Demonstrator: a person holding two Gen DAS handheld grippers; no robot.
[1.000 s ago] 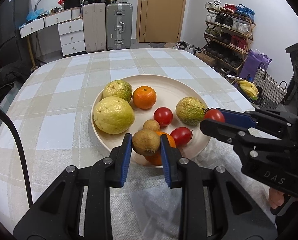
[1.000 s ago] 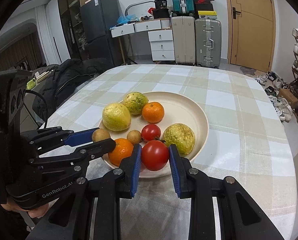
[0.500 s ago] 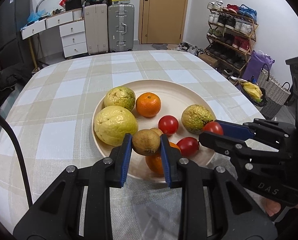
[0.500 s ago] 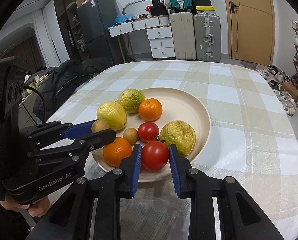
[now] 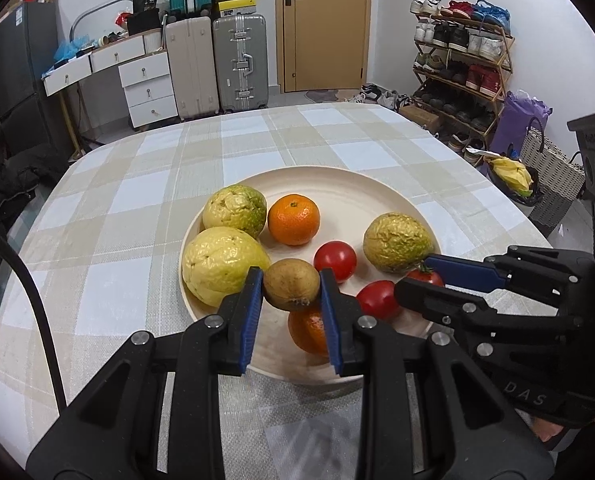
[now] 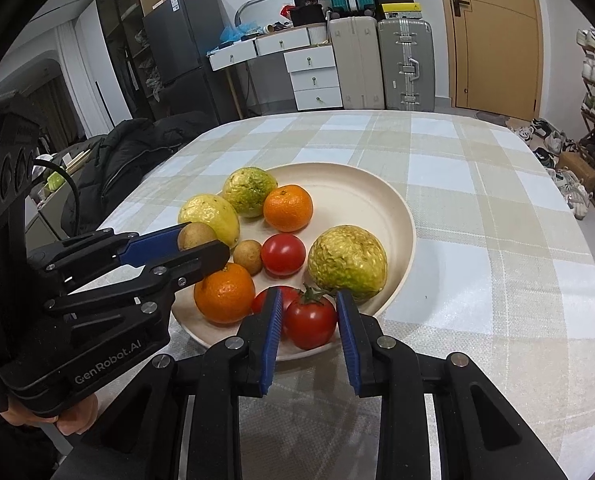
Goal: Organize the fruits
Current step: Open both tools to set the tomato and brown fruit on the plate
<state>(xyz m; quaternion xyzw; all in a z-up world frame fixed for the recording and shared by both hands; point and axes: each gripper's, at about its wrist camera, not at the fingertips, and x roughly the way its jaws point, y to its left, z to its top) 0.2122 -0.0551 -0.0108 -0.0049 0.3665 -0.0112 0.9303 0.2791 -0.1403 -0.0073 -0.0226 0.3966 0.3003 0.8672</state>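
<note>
L gripper (image 5: 291, 286) pinches a small brown fruit (image 5: 291, 283) btwn its blue pads, held just above the near part of the cream plate (image 5: 349, 190). An orange (image 5: 309, 330) sits on the plate right under it. R gripper (image 6: 309, 320) has a stemmed tomato (image 6: 310, 322) btwn its pads at the plate's near rim; its jaws are opening, w/ thin gaps showing on both sides of the tomato, so no firm squeeze now.

Rest of the plate, per the right wrist view: second tomato (image 6: 283, 254) mid-plate, another partly hidden behind the R gripper's left pad, small brown fruit (image 6: 247, 257) left of the mid tomato, far orange (image 6: 288, 208), two yellow-green guavas (image 6: 249, 191) at far left, touching, and a wrinkled guava (image 6: 347, 262) at right near the rim. Plate sits on a table (image 6: 477, 208) w/ checked cloth. A hand (image 6: 75, 414) grips the L gripper's handle at lower left.
</note>
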